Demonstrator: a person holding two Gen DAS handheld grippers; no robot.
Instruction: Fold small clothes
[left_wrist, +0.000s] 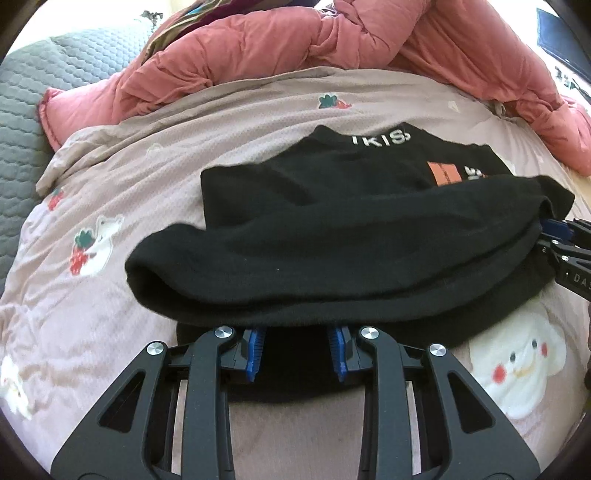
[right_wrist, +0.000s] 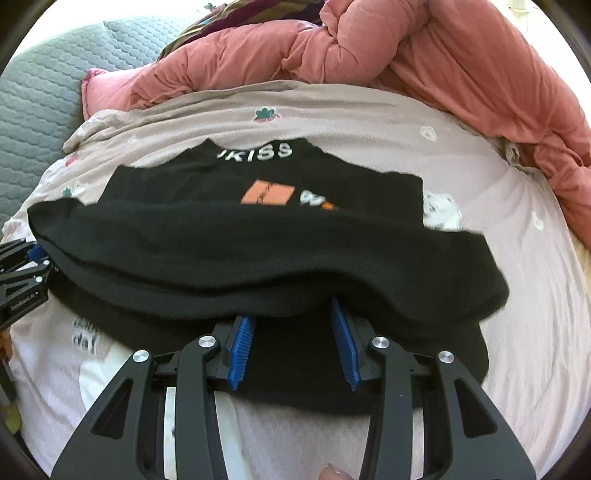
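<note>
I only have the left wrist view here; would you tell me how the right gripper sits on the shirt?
Observer: The right gripper has its blue pads apart, their tips hidden under the lifted fold of the black shirt.
Operator: What does the collar lettering read?
Observer: The white lettering ends in KISS.
Operator: Anything else near the gripper?
Observer: A fingertip shows at the bottom edge.
</note>
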